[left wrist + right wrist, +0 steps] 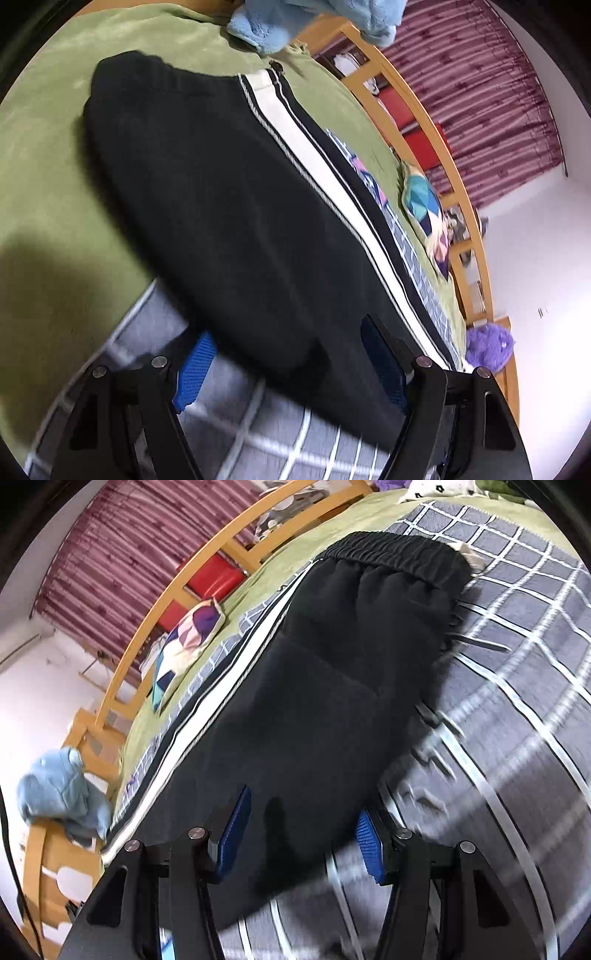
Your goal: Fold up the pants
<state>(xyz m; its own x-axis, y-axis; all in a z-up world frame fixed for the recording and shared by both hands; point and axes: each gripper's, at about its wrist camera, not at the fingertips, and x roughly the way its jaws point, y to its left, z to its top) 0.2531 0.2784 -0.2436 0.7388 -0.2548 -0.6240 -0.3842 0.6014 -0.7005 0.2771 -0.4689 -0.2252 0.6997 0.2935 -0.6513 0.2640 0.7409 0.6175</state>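
pants (229,206): black, white side stripe, flat on bed, stretching ahead of both grippers
left gripper (291,369): jaws spread, pants end between pads, no pinch visible
right gripper (301,840): jaws spread, pants edge between blue pads, not pressed
blanket (517,664): grey check, under pants
pillow (424,206): beyond pants, by wooden rail (436,147)

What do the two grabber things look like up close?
Both look the same. The left gripper and the right gripper each have two black, angular fingers with round silver bolts at the joints. Their pads are bright blue with a bumpy texture.
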